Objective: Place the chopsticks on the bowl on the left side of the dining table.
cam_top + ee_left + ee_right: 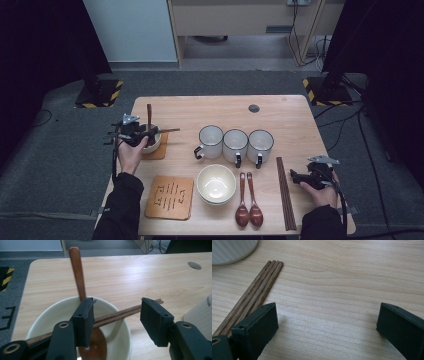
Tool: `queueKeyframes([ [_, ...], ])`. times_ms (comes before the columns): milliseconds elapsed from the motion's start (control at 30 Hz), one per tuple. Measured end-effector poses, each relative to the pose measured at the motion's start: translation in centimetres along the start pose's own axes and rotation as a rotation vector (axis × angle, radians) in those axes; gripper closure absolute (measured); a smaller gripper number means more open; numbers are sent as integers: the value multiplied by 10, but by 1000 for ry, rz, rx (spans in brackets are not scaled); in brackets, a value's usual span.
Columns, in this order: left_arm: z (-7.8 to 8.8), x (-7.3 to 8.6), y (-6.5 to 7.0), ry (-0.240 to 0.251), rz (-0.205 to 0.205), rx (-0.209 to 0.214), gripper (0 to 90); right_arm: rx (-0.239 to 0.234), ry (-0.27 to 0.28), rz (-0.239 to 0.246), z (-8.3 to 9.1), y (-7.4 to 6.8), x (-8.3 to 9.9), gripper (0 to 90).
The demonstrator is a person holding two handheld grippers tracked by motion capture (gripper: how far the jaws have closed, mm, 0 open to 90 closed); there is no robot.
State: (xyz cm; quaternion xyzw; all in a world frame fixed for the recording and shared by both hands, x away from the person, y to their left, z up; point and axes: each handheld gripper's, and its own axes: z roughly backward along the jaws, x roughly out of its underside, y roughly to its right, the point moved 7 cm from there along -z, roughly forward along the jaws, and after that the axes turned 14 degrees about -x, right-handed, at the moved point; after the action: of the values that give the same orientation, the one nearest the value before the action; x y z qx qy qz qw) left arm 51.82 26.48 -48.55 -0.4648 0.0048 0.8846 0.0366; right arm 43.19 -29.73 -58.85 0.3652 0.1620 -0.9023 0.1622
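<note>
My table [290, 107] is laid as place settings. Two mats: one bare [169, 197], one under my working bowl [151, 142], which holds a spoon [78, 277] and chopsticks [117, 315]. Bowls: that one plus a stack [216, 184], number unclear. Three mugs [235, 145], two spare spoons [248, 205], spare chopsticks [285, 192] waiting. Left gripper [116, 315] stands spread over the bowl's chopsticks, gripping nothing; right gripper [325, 322] rests spread, empty.

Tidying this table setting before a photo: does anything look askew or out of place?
Mostly neat. The odd spot is the small bowl on the far-left mat: a spoon leans upright in it and chopsticks lie slanted across its rim.
</note>
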Motion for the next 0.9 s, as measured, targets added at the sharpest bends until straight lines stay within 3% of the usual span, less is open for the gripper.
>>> queueKeyframes([
  [333,-17,0,21,-17,-30,20,437,2,1,-2,0,0,0,37],
  [900,-27,8,26,-47,-71,21,423,2,0,-2,0,0,0,37],
])
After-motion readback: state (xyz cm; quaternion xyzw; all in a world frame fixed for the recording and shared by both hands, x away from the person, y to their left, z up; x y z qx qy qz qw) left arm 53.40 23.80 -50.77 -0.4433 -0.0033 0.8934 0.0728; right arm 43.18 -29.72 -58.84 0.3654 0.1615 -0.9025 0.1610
